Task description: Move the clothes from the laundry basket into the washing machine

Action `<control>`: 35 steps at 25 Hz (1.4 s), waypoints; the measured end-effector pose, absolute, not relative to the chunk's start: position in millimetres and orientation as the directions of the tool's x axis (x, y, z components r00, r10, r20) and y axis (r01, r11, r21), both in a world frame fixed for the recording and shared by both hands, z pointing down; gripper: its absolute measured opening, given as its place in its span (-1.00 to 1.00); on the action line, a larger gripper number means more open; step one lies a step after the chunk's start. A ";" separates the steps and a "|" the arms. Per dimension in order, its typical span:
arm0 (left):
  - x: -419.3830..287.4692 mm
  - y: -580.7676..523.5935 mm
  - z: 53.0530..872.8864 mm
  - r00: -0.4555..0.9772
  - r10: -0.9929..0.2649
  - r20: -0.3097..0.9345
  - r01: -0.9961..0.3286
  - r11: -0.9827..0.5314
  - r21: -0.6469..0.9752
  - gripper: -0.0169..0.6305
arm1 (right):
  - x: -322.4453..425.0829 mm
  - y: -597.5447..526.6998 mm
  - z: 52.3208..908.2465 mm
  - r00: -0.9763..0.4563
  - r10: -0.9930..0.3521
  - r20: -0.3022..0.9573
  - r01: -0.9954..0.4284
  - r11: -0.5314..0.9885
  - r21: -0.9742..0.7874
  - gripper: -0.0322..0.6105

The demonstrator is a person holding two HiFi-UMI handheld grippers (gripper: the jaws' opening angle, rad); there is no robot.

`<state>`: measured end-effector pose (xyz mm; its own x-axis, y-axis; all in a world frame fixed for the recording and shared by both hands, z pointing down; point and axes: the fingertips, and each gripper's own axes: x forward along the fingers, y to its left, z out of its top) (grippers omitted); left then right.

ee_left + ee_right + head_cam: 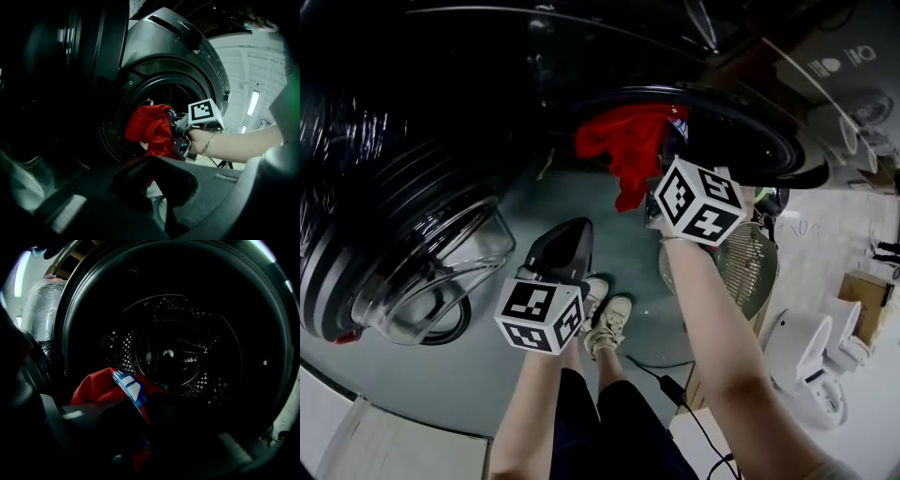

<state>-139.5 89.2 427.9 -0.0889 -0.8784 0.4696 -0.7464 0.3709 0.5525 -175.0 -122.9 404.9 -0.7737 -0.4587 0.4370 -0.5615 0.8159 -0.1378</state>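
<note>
Loading in progress: your right hand-held gripper (pixel 176 129) is clenched on a red garment (pixel 628 145), a blue-and-white band of the cloth showing right at its jaws. It holds the garment at the mouth of the washing machine (pixel 178 51). Most of the cloth hangs just below and in front of the jaws, draped over the lower lip of the opening and not yet inside. Straight ahead of this hand-held gripper lies the dark perforated drum (pixel 173 352), which looks empty.

Your left hand-held gripper (pixel 565 246) is clenched on nothing. It sits lower and further back from the machine, with the garment well ahead of its tips and the open glass door (pixel 431 262) off to its left.

The slatted round thing (pixel 750 267) just below your right wrist may be the laundry basket, though the view there is too dim to be sure.

The step in hand is delivery. The next move calls for pushing the right hand-held gripper deeper past the rim, so the hanging tail clears the lip, then letting go inside the drum.
</note>
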 end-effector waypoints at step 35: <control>-108.0 101.0 443.3 -0.041 -0.866 0.498 -0.765 0.348 0.542 -0.61 | -47.4 -122.9 565.5 -0.392 -0.408 0.825 -0.823 0.556 -0.116 0.92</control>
